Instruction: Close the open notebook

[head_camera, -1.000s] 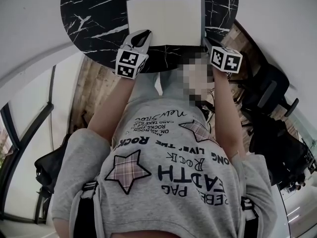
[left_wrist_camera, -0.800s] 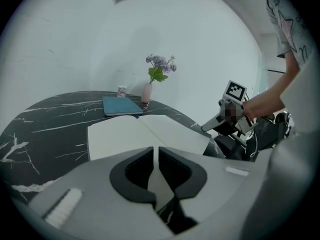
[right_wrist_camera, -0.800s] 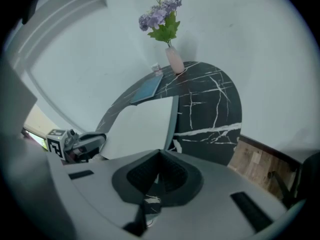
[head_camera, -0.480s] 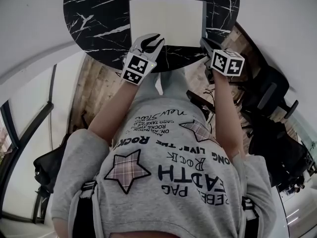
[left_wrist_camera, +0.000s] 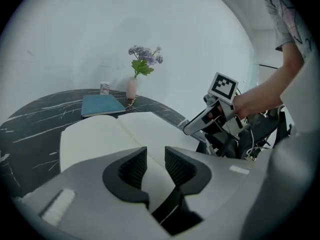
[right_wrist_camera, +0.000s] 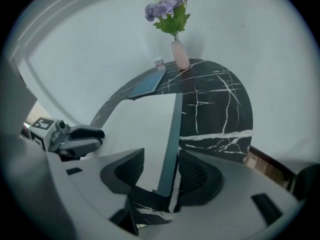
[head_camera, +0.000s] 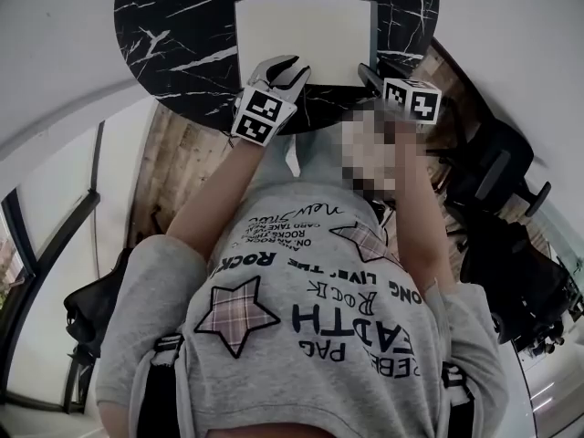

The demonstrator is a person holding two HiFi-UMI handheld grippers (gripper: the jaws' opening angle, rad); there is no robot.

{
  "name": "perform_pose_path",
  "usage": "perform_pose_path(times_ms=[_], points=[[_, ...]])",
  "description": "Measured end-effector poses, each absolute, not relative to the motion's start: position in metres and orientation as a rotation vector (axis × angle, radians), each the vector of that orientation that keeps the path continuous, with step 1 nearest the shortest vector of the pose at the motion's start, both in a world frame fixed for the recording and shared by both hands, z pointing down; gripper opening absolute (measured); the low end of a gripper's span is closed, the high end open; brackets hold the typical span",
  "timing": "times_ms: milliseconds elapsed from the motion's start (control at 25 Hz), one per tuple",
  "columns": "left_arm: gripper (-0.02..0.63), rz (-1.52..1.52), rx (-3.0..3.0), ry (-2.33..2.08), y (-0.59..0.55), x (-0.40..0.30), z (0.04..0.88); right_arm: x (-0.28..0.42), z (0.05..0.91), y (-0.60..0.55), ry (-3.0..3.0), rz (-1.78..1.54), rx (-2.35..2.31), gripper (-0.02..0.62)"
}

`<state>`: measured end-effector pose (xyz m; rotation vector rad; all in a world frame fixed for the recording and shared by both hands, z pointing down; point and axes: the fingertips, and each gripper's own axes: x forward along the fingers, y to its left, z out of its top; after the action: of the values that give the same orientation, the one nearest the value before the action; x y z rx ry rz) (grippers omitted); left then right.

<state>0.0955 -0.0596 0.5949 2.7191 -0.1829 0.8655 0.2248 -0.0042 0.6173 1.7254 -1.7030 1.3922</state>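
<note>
Nearest the person, the left gripper [left_wrist_camera: 156, 159] had just been opening. Its jaws stood apart with nothing between them but a view of the white page below. Since a second earlier it had slid along the near edge, from the notebook's corner towards its middle. The right gripper [right_wrist_camera: 161, 171], clenched a moment before, had also just been opening. Its jaws were released and straddled the right-hand cover edge of the notebook [right_wrist_camera: 145, 129] without pinching it.

Just ahead of both sets of tips, the notebook [head_camera: 306, 39] lay flat and fully open on the black marble table [head_camera: 173, 35], so closing had probably not started. The right jaws looked placed to clamp that cover and fold it over.

Beyond the notebook lay a blue book [left_wrist_camera: 100, 105] and a vase of flowers [right_wrist_camera: 180, 54].
</note>
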Motion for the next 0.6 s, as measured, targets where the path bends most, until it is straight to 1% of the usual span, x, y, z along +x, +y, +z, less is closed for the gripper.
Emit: perform_pose_path(times_ms=[120,240,400,600], points=[[0.112,0.870,2.694,-0.209,-0.063,0.095,0.602,0.221,0.617,-0.005,-1.703,1.373,1.744,0.192],[0.114,0.907,2.711,-0.208,-0.060,0.093,0.606,0.220,0.616,-0.007,-1.722,1.403,1.763,0.198],[0.115,0.908,2.740,-0.218,-0.058,0.093,0.605,0.228,0.617,-0.002,-1.713,1.549,1.804,0.198],[0.115,0.928,2.741,-0.239,-0.059,0.091,0.608,0.230,0.617,0.002,-1.766,1.748,1.733,0.195]])
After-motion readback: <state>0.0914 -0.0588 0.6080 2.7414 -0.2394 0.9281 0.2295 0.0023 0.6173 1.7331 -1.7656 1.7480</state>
